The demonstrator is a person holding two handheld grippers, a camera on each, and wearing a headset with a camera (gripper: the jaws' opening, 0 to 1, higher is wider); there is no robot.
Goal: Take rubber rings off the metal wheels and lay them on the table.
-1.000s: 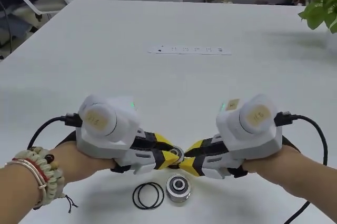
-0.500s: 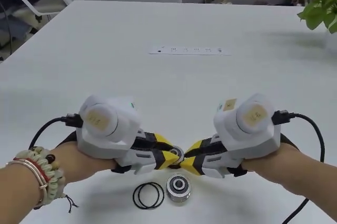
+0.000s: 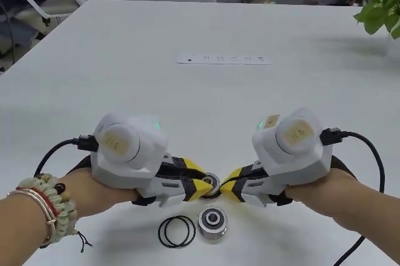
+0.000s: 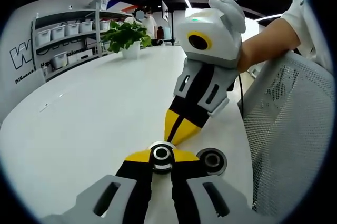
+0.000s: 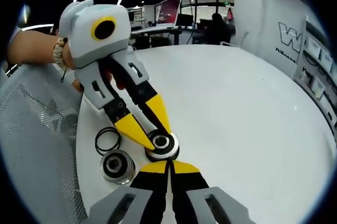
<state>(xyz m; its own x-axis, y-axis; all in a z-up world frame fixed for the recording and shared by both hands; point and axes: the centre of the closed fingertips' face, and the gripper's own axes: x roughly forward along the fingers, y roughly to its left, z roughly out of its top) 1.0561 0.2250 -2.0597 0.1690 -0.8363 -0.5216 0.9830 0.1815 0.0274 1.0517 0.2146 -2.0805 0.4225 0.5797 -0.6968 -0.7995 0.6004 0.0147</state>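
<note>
Left hand-held gripper (image 3: 201,186) is clamping a small silver metal wheel (image 4: 161,154) at lower centre, right hand-held gripper (image 5: 169,165) pinched closed at its rim. Loose thin black rubber rings (image 3: 176,231) lie on the white counter (image 3: 206,103) just below.

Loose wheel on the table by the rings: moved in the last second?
No. The loose wheel sits in the same spot beside the black rubber rings, at the same offset from the power strip.
</note>
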